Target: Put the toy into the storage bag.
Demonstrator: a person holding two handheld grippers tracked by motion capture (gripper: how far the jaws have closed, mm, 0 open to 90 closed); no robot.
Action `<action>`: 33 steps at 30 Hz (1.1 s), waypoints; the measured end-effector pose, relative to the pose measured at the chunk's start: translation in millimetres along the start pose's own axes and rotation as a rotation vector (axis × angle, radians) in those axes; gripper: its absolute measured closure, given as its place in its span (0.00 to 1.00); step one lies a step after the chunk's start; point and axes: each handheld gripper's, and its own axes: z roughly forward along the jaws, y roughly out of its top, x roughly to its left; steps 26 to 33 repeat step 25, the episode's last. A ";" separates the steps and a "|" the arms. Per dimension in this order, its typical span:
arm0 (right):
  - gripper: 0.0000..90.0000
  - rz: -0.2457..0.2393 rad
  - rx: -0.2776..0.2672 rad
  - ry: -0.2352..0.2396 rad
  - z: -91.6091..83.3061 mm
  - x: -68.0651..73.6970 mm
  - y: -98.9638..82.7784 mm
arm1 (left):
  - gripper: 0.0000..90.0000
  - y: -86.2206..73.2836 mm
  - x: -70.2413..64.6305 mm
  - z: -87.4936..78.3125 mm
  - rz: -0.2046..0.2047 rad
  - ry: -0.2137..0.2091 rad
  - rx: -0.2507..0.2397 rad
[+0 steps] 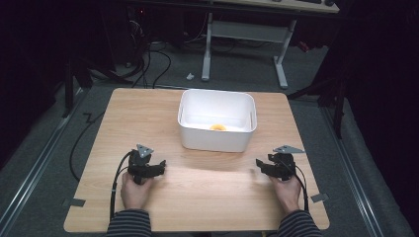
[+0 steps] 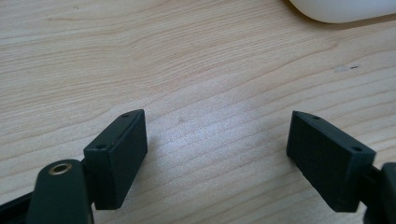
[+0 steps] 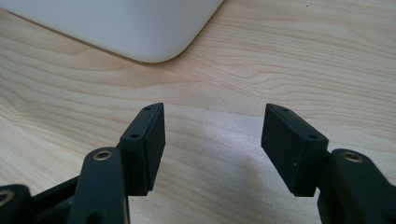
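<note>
- Both hands rest low at the near edge of the tabletop (image 1: 197, 197), one at each near corner, striped sleeves coming in from the bottom.
- The left tongs (image 1: 160, 165) sit at the near left, pointing toward the middle; in the left gripper view (image 2: 217, 140) the jaws stand wide apart with bare wood grain between them, released and gripping nothing.
- The right tongs (image 1: 259, 164) sit at the near right, aimed inward too; in the right gripper view (image 3: 212, 135) the jaws are parted, a little less wide than the left pair, with bare wood in the gap.
- The white tub (image 1: 217, 121) stands in the middle of the tabletop, toward the far side, upright and open at the top, well apart from both tongs.
- Inside the tub, against its near wall, lies a small yellow-orange thing (image 1: 218, 127); it is too small and washed out to name, possibly a piece of fruit.
- A rounded corner of the white tub (image 3: 140, 28) shows at the far left of the right gripper view, and its edge (image 2: 345, 9) peeks in at the far right of the left gripper view.
- Neither pair of tongs touches the tub.
- Grey tape tabs (image 1: 74, 202) mark the near edges of the tabletop.
</note>
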 end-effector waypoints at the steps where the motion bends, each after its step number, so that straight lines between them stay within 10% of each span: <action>1: 0.45 0.003 0.002 -0.004 1.4 0.3 -0.2 | 0.23 0.0 0.0 0.0 0.000 0.000 0.000; 33: 0.38 -0.052 0.001 -0.055 23.5 6.5 -9.6 | 0.23 -0.1 -0.2 -0.1 0.000 0.001 0.000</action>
